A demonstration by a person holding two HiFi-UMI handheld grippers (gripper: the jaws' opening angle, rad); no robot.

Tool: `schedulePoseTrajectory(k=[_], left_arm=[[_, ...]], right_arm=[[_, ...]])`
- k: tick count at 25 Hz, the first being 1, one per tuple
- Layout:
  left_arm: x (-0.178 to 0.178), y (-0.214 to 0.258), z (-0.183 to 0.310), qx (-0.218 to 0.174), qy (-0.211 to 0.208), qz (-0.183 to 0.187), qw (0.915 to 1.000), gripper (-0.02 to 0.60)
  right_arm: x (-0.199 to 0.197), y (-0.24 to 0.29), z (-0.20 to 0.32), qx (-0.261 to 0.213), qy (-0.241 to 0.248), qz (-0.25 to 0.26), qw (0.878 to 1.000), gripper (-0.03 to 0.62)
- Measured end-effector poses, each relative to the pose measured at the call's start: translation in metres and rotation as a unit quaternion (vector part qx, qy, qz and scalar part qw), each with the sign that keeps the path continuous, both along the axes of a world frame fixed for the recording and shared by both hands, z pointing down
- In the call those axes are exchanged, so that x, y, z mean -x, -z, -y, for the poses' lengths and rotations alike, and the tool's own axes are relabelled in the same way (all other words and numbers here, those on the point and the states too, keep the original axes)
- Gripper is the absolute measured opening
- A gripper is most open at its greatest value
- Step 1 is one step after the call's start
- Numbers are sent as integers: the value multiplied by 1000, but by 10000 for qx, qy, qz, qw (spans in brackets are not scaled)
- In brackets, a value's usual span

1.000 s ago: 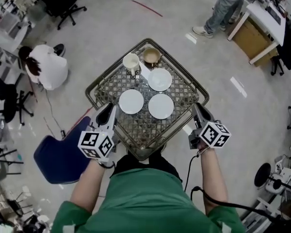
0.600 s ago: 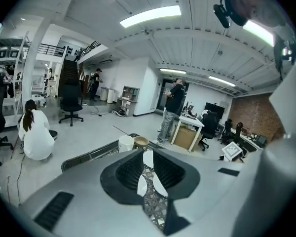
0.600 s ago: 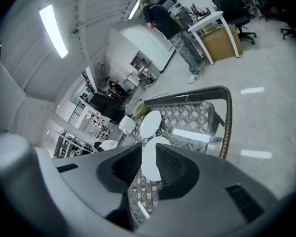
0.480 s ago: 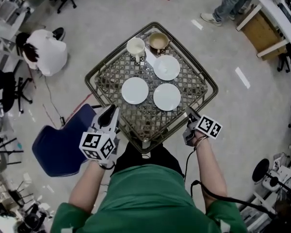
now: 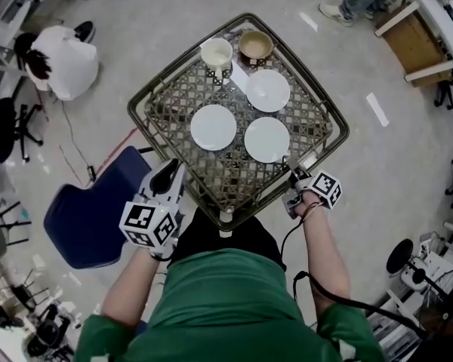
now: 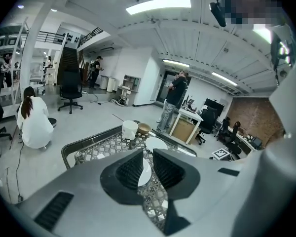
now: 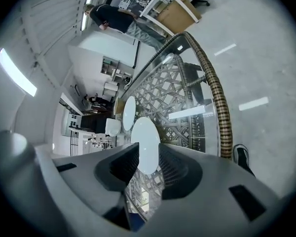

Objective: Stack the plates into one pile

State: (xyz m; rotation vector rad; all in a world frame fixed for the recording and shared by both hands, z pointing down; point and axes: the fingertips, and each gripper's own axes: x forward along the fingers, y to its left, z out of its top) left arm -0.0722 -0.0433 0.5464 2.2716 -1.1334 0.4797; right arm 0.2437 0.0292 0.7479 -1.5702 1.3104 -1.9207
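Three white plates lie apart on the lattice table (image 5: 134, 104): a left plate (image 5: 214, 127), a near right plate (image 5: 266, 139) and a far right plate (image 5: 268, 90). My left gripper (image 5: 171, 179) hangs outside the table's near left edge, open and empty. Through its jaws in the left gripper view (image 6: 148, 167) I see the left plate (image 6: 146, 172) beyond them. My right gripper (image 5: 289, 163) is at the near right edge, rolled onto its side. Its jaws are opening with nothing between them (image 7: 147, 164). The near right plate (image 7: 147, 142) lies just ahead.
A white cup (image 5: 217, 53) and a brown bowl (image 5: 256, 45) stand at the table's far corner. A raised woven rim (image 7: 219, 107) runs round the table. A blue chair (image 5: 90, 213) stands left of me. A person (image 5: 60, 59) sits on the floor far left.
Both grippers have come down closer to the table's near edges. The right one has rolled over and its cube now sits against the rim. My head has shifted towards the table.
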Motion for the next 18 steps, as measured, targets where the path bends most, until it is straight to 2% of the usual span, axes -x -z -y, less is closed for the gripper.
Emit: schedulePoseTrajectory(k=[7,11,18], left_arm=[[5,-10,10,100,9,9,9999,72],[7,-13,15,124,13,25,9999,72],[12,-19,23,179,33,69,9998,72]], right_arm=[[15,-23,5,248,216,124,9994,155],[17,-34,6,335,185,160,9991,156],[23,-40,20,281,214,170,9992,146]])
